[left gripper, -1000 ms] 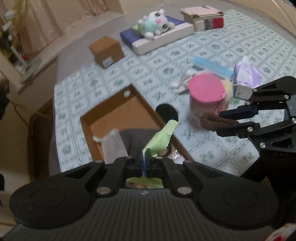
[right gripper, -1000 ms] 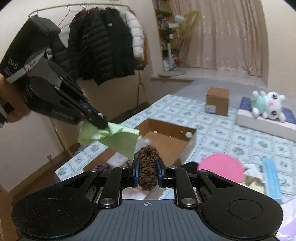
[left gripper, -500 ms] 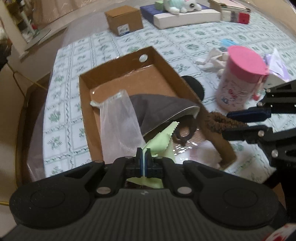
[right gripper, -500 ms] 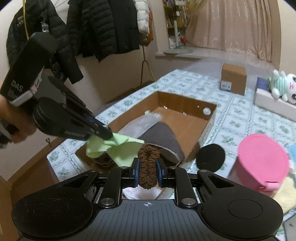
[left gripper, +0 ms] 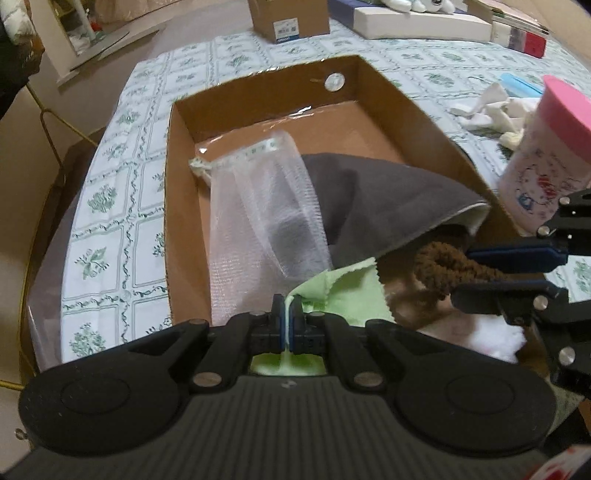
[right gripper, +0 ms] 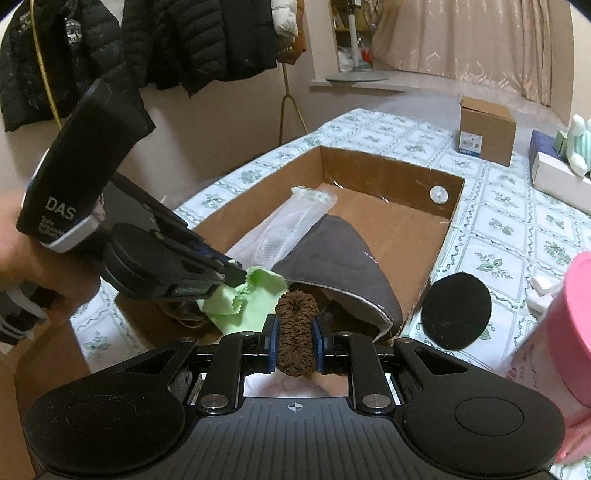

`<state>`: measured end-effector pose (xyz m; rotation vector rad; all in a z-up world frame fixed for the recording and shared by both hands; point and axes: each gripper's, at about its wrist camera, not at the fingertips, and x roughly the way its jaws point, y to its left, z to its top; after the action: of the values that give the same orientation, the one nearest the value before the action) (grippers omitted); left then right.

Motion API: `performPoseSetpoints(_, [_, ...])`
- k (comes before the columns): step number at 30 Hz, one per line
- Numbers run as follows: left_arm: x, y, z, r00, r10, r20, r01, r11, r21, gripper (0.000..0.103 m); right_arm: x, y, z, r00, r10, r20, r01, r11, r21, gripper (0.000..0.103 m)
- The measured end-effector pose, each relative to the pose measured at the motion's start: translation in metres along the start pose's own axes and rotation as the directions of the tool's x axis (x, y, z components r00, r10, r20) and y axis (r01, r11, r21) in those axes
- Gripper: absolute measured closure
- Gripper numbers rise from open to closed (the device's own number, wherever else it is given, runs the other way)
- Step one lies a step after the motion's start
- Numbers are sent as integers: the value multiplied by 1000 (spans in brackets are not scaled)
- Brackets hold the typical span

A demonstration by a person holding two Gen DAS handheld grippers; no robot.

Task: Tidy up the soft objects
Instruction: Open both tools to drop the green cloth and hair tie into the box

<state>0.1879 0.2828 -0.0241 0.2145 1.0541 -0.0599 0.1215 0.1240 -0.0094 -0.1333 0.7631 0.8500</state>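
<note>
An open cardboard box (left gripper: 391, 92) (right gripper: 388, 166) lies on the patterned table. Inside lie a grey cloth (left gripper: 376, 195) (right gripper: 336, 258) and a clear mesh bag (left gripper: 258, 206) (right gripper: 295, 218). My left gripper (left gripper: 287, 314) (right gripper: 236, 275) is shut on a light green cloth (left gripper: 343, 291) (right gripper: 240, 299) low over the box's near end. My right gripper (right gripper: 294, 328) (left gripper: 476, 267) is shut on a brown scrunchie (right gripper: 295, 332) (left gripper: 447, 266), just right of the green cloth, over the box's near right corner.
A pink-lidded cup (left gripper: 543, 158) (right gripper: 565, 332) stands right of the box, with a black round pad (right gripper: 456, 310) beside it. White crumpled cloths (left gripper: 491, 110), a small cardboard box (right gripper: 485, 129) (left gripper: 288, 16), a plush toy (right gripper: 576, 144) and books lie farther back. Coats hang at left.
Both grippers have moved down and closer into the near end of the box, still holding the green cloth and the scrunchie.
</note>
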Motion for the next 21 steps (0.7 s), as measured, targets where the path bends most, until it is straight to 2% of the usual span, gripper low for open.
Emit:
performPoseSetpoints(5, [0, 3, -3, 1000, -8, 25, 9, 1000, -22, 92, 7, -1, 1, 1000, -4, 4, 4, 1000, -18, 84])
performPoseSetpoints(6, [-2, 4, -3, 999, -8, 31, 8, 1000, -22, 87, 8, -1, 1, 1000, -3, 3, 3, 1000, -18, 81])
performPoseSetpoints(7, [-5, 4, -4, 999, -5, 37, 5, 1000, -23, 83, 9, -1, 0, 1000, 0, 2, 0, 1000, -17, 77])
performPoseSetpoints(9, [-11, 5, -6, 999, -2, 49, 4, 1000, -29, 80, 7, -1, -1, 1000, 2, 14, -2, 1000, -12, 53])
performPoseSetpoints(11, [-19, 7, -8, 998, 0, 64, 3, 999, -40, 75, 3, -1, -1, 1000, 12, 28, -11, 1000, -13, 47])
performPoseSetpoints(13, [-28, 9, -10, 996, 3, 86, 2, 998, -57, 69, -2, 2, -1, 999, 17, 33, -16, 1000, -23, 46])
performPoseSetpoints(21, [-69, 9, -23, 986, 13, 168, 12, 990, -143, 63, -36, 5, -9, 997, 5, 73, -5, 1000, -3, 44])
